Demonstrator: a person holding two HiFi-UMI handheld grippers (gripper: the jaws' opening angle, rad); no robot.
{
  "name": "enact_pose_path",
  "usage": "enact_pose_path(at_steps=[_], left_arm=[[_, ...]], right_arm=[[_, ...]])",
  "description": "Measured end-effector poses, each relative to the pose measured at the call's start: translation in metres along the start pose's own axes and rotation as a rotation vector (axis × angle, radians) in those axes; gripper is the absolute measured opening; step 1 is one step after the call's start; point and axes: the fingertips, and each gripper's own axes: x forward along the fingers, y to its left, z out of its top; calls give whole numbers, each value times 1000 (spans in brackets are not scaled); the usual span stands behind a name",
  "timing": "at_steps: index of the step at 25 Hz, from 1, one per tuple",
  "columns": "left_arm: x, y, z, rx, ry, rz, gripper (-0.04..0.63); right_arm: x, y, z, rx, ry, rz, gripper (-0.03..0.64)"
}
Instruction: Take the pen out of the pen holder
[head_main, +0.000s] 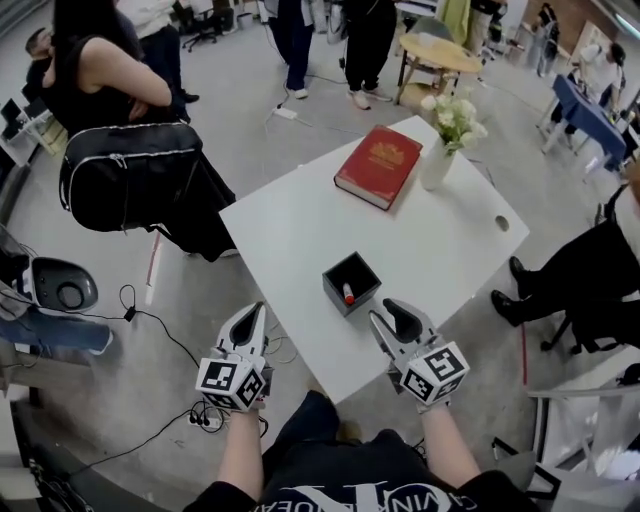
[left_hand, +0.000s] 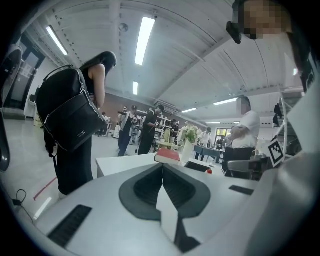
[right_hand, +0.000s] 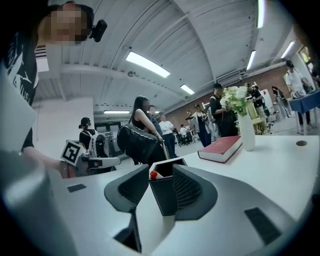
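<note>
A black square pen holder (head_main: 351, 282) stands near the front edge of the white table (head_main: 290, 235). A pen with a red cap (head_main: 348, 295) stands inside it. My right gripper (head_main: 388, 316) is open just right of the holder and close in front of it. In the right gripper view the holder (right_hand: 165, 196) shows through the gap between the jaws, with the red cap (right_hand: 153, 174) at its rim. My left gripper (head_main: 258, 312) is shut and empty at the table's front left edge. From the left gripper (left_hand: 162, 170) view, the holder (left_hand: 197, 166) and cap (left_hand: 209, 171) lie further right.
A red book (head_main: 378, 165) and a white vase of flowers (head_main: 437, 160) sit at the table's far side. A person with a black backpack (head_main: 135, 170) stands left of the table, and another sits at the right (head_main: 580, 270). Cables (head_main: 160, 340) run over the floor.
</note>
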Motion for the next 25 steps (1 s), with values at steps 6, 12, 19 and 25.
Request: enact_pose_path(at_steps=[6, 12, 19, 25], left_arm=[[33, 10, 1, -1, 15, -55, 5], [47, 21, 2, -4, 24, -89, 5], [50, 36, 0, -23, 28, -75, 5], [52, 32, -8, -47, 42, -62, 5]], right_arm=[[40, 22, -5, -175, 90, 55, 158], [64, 29, -7, -256, 147, 26, 164], [71, 23, -14, -271, 193, -6, 163], [74, 22, -18, -308, 230, 5, 144]])
